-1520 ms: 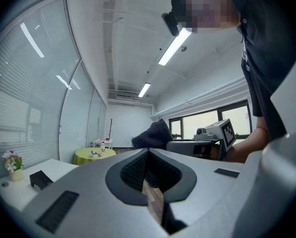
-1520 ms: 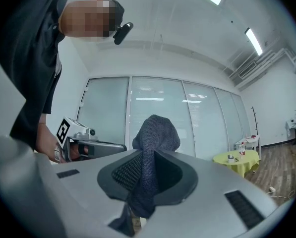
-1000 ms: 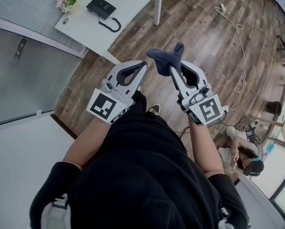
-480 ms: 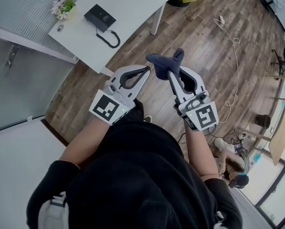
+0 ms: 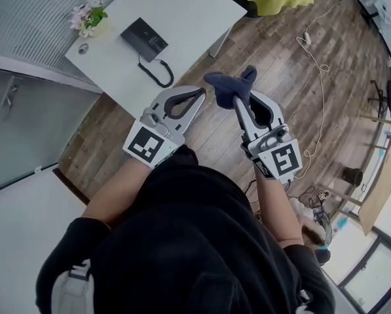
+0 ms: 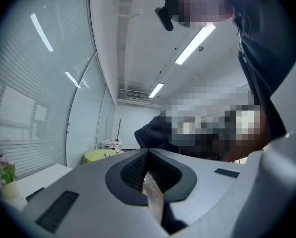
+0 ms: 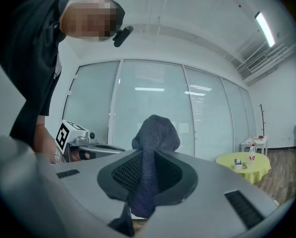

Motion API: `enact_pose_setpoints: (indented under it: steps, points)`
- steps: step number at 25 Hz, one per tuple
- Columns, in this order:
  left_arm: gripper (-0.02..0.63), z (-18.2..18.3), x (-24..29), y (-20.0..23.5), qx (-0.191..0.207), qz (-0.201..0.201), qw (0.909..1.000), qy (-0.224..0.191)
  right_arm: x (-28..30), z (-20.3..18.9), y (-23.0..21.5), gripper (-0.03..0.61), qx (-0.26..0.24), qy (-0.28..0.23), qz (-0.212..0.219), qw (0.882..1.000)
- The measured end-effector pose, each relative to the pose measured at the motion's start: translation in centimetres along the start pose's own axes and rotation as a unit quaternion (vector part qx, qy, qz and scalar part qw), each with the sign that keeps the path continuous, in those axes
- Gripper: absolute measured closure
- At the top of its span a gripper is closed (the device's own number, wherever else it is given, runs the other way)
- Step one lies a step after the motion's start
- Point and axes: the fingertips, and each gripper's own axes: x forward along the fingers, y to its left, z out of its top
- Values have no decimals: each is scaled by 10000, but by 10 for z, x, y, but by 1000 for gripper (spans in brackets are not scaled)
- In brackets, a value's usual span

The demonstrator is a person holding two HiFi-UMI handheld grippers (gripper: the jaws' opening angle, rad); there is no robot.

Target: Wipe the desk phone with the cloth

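The black desk phone lies on the white tabletop. Well apart from the phone, the right hand-held gripper pinches a bunched dark blue cloth. The left hand-held gripper, nearer the phone, has its jaws pressed together with nothing between them.

Bright ceiling strip lighting (fisheye-warped edges), sharp

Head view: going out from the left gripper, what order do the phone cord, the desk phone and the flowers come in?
1. Phone cord, at the table's near edge.
2. Desk phone, just beyond it.
3. Flowers, at the far left corner.
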Motion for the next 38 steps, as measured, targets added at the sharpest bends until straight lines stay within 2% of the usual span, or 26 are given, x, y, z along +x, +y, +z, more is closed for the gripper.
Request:
enact_pose_setpoints:
  steps: [4, 10, 18, 26, 32, 38]
  points:
    - [604, -3, 3, 27, -83, 64, 9999, -50, 28, -5, -6, 505, -58, 111, 74, 9999]
    - [604, -2, 1, 64, -180, 382, 9991, -65, 66, -10, -17, 505, -36, 217, 308, 9993]
    - [604, -5, 3, 120, -109, 1275, 9918, 26, 124, -19, -35, 505, 145, 77, 1213, 9925]
    - [604, 0, 50, 155, -19, 2218, 9747, 280, 168, -19, -101, 505, 255, -96, 2159, 9760]
    - [604, 2, 85, 178, -124, 3003, 9534, 264, 195, -27, -146, 505, 383, -37, 2866, 9573]
    - [604, -8, 84, 198, -183, 3651, 9301, 351, 227, -40, -157, 505, 398, 118, 3336, 9418]
